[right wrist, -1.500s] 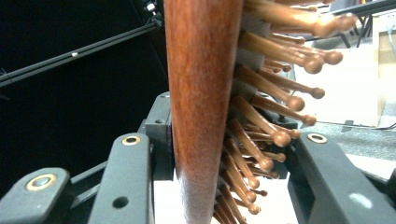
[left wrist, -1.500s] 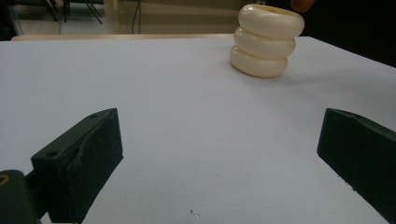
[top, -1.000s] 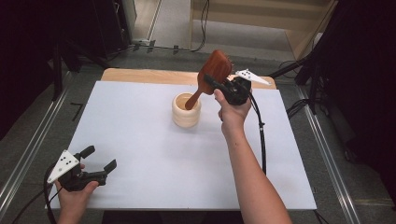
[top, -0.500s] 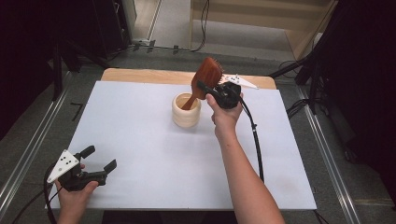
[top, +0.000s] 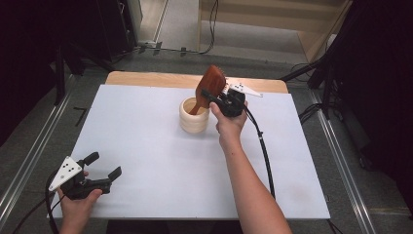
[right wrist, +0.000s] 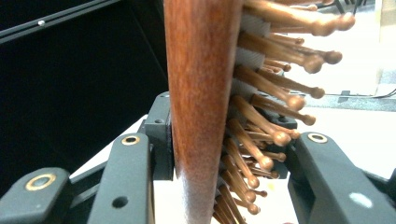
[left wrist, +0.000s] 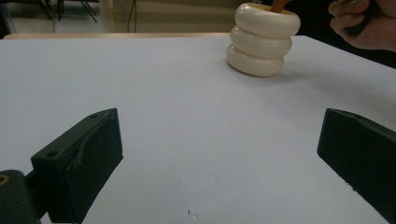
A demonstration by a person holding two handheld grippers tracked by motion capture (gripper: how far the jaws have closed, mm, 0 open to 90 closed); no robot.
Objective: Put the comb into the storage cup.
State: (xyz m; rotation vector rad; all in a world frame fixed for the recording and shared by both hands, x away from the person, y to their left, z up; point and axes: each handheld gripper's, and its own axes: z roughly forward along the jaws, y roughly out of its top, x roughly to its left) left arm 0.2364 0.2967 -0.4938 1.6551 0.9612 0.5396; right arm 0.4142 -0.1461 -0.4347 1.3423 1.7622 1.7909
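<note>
1. Held by the right gripper (top: pixel 212 95): a wooden hairbrush (top: pixel 210 84), clamped across its head, one jaw on the smooth back, the other in among the pins.
2. Stood tilted, handle down inside the cup (top: pixel 194 116), head up and leaning toward the table's far edge.
3. Judged light and stiff; polished back likely slippery under a pad, so grip across back and pins looked sensible, the pins giving some bite.
4. Pins (right wrist: pixel 280 95) probably the weak part: thin wooden pegs with round tips, set in a pale cushion; too hard a squeeze could bend or snap them.
5. Better hold, as a guess: low on the head or on the neck, where solid wood would take the pressure.
6. Looked reddish-brown, glossy, oval-headed, narrowing to a handle; seen edge-on in the right gripper view, back to the left, pegs fanning to the right.
7. Cup cream-coloured, shaped like three stacked rings (left wrist: pixel 262 40), open on top, standing on the white table (top: pixel 146 146) toward its far side; likely light enough to tip if the handle pushed against its rim.
8. Left gripper (top: pixel 103 165) rested near the table's near left corner, jaws wide apart, nothing between them, well apart from the cup.
</note>
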